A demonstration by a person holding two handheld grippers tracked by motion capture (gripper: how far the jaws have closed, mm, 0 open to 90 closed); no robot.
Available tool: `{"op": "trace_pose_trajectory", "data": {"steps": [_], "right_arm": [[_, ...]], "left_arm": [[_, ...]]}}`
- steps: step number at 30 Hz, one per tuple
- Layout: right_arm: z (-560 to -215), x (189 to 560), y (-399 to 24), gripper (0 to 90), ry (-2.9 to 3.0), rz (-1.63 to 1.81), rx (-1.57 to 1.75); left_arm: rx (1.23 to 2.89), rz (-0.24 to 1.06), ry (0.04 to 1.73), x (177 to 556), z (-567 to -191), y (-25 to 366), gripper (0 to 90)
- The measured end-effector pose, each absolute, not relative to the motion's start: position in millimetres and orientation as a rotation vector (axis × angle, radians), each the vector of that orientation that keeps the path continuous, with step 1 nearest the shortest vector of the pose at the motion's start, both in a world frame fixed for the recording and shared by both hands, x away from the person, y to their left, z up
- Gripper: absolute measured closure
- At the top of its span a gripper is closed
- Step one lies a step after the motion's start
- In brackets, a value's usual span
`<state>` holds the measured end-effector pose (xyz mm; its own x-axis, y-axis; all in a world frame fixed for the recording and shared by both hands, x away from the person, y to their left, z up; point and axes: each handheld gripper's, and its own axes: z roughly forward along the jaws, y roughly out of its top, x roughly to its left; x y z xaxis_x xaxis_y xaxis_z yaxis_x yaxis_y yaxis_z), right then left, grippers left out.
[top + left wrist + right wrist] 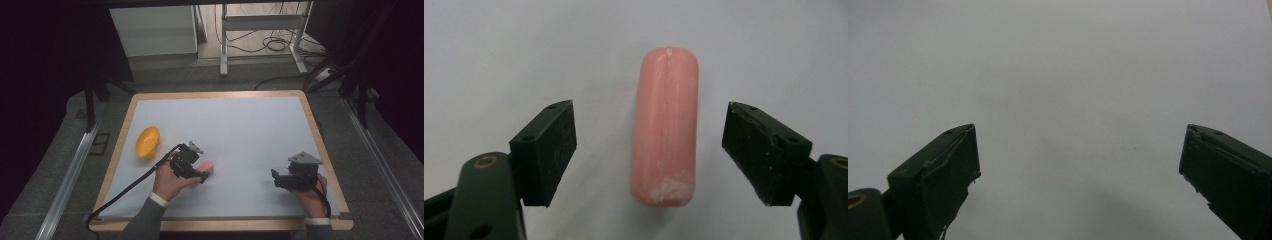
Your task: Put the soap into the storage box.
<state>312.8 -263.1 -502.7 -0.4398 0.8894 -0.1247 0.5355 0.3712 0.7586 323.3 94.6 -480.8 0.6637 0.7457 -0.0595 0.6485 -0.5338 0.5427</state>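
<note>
We found the pink sausage lying flat on the pale blue mat, a little left of centre and low in the high view, where only its pink end showed past the left gripper. In the left gripper view it ran up the middle of the frame as a smooth rounded cylinder, with a faint seam along its length and a whitish scuff at its near end. The left gripper's jaws stood spread, one on either side of the sausage, and a clear strip of mat showed between each pad and the pink skin, so neither was touching it. The person's left hand held that gripper low over the mat, and its black cable trailed down towards the lower left edge of the table.

A yellow bowl-like object lay on the mat just up and to the left of the left gripper, near the left wooden rim of the table, and apart from the sausage.

Well to the right, low in the high view, the person's right hand held the right gripper, with its grey three-cornered plate on top. In the right gripper view its jaws were spread wide with bare mat between them.

Beyond the table's far edge we saw grey floor, a white desk frame and loose cables in the upper part of the high view.
</note>
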Motion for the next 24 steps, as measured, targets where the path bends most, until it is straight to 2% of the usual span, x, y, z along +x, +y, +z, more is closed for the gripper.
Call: {"op": "trace_pose_trajectory", "data": {"steps": [11,17,21,23,24], "right_arm": [[-502.9,313.2,-264.8,2.4,2.103,0.884,1.229],[-503.5,313.8,-265.9,2.4,2.094,0.881,1.24],[-503.9,313.7,-265.5,2.4,2.095,0.878,1.235],[-503.8,313.7,-265.9,2.4,2.092,0.876,1.237],[-503.6,313.7,-266.3,2.4,2.089,0.877,1.238]], "left_arm": [[2.397,0.211,1.112,333.9,-495.8,88.6,24.2],[2.419,0.213,1.122,336.8,-501.7,86.8,28.9],[2.42,0.206,1.106,336.0,-504.2,84.7,35.7],[2.421,0.187,1.093,335.8,-504.6,84.1,41.1],[2.419,0.182,1.087,335.8,-504.5,84.1,46.7]]}}
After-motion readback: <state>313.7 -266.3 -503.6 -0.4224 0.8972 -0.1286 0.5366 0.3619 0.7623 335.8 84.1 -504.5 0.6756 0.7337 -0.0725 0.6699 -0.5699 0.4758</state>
